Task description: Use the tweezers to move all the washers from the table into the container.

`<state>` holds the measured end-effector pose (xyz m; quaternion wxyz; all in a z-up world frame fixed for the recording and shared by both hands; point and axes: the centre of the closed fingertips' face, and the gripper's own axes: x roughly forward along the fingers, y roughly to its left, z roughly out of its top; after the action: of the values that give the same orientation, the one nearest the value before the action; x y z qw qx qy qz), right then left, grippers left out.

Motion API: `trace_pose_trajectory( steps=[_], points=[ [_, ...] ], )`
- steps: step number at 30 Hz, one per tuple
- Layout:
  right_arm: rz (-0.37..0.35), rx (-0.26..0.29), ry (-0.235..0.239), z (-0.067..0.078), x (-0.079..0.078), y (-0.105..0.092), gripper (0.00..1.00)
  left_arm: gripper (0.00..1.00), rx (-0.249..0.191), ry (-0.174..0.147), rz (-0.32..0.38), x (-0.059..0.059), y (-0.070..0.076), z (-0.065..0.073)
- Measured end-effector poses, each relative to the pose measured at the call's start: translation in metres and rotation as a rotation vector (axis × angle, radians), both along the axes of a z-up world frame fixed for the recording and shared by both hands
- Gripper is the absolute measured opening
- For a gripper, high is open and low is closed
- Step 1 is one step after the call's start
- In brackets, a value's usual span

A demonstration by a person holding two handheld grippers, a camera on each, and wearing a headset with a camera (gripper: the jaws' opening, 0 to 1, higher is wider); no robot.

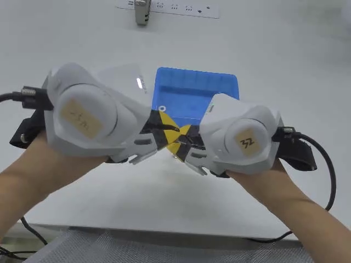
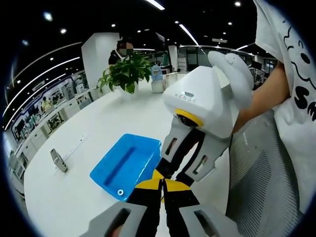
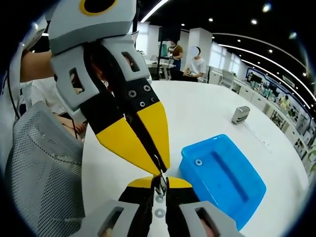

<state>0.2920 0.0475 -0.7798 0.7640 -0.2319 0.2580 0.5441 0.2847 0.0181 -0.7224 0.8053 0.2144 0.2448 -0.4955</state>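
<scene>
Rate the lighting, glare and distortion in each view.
Head view: bright, even light washes out the white table, with a glare spot beside the blue container. Left gripper view: fisheye curves the table edge; ceiling lights glow against dark. Right gripper view: same curving; the left gripper looms oversized, the washer below it sharp.

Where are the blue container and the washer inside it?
blue container (image 1: 192, 90), head view, bare floor.
washer (image 3: 198, 162), right gripper view, its ring.
</scene>
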Motion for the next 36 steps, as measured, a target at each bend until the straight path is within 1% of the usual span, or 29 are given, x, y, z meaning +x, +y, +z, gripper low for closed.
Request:
trace_pose_trajectory(
  steps=[2,5,9,12,15,17,20,25,31,34,36],
  points=[
    [-0.009,0.001,0.006,0.000,0.000,0.000,0.04,0.00,0.004,-0.003,-0.004,0.000,-0.001,0.000],
    [-0.008,-0.003,0.001,0.000,0.000,-0.001,0.04,0.00,0.020,-0.005,-0.013,0.000,-0.002,0.000],
    [-0.004,-0.014,-0.008,0.003,0.000,-0.003,0.03,0.00,0.021,-0.009,-0.022,-0.001,-0.005,0.004],
    [-0.006,-0.012,-0.023,0.012,0.001,-0.005,0.03,0.00,0.015,-0.015,-0.020,-0.001,-0.005,0.010],
    [-0.005,-0.010,-0.036,0.020,0.003,-0.004,0.04,0.00,0.014,-0.035,-0.019,0.000,-0.006,0.020],
    [0.002,-0.019,-0.065,0.026,0.006,-0.003,0.04,0.00,0.014,-0.049,-0.018,0.001,-0.005,0.024],
    [0.003,-0.017,-0.088,0.034,0.009,-0.002,0.03,0.00,0.012,-0.073,-0.011,0.005,-0.003,0.034],
    [-0.001,0.003,-0.123,0.049,0.019,0.001,0.03,0.00,0.006,-0.100,0.001,0.013,0.000,0.047],
    [-0.014,0.018,-0.157,0.061,0.030,0.001,0.03,0.00,0.001,-0.136,0.003,0.023,-0.002,0.059],
    [-0.030,0.026,-0.181,0.068,0.040,0.000,0.03,0.00,0.007,-0.168,0.004,0.030,-0.004,0.065],
    [-0.038,0.028,-0.190,0.070,0.047,0.000,0.03,0.00,0.007,-0.177,0.010,0.037,-0.004,0.066]
  ],
)
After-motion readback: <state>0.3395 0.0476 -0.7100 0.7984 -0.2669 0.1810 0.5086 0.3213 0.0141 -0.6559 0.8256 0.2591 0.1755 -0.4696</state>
